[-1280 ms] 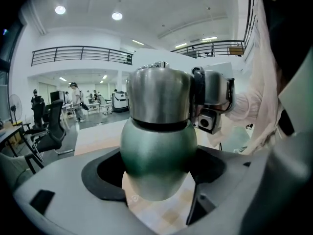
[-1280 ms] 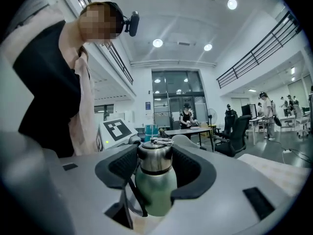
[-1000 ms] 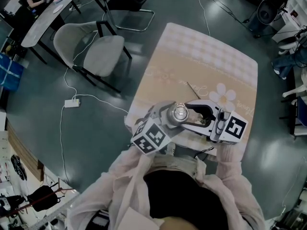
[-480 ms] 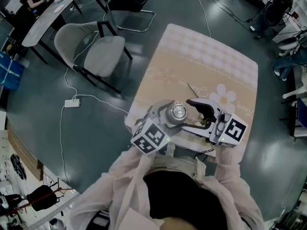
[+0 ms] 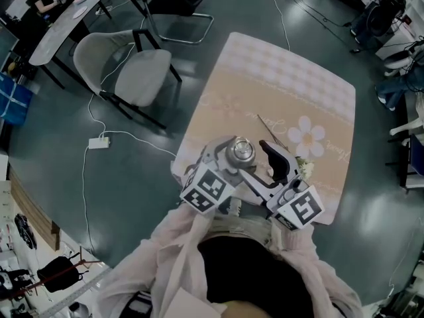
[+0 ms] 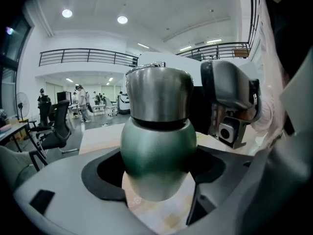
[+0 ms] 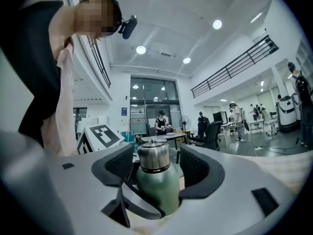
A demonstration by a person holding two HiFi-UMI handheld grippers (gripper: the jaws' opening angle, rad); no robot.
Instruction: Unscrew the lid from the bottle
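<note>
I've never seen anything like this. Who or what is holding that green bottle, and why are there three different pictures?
There is no robot here. A person holds a pair of hand-worked tongs in each hand, and the cubes with black-and-white squares are part of them. The head view comes from a camera on the person's head, looking down at a beige flowered tablecloth. The other two views come from cameras riding on each pair of tongs. The left tongs are clamped on the green body of a metal bottle, holding it over the cloth. The right tongs have just been opening. The steel lid, still on the bottle, stands between them untouched.
</note>
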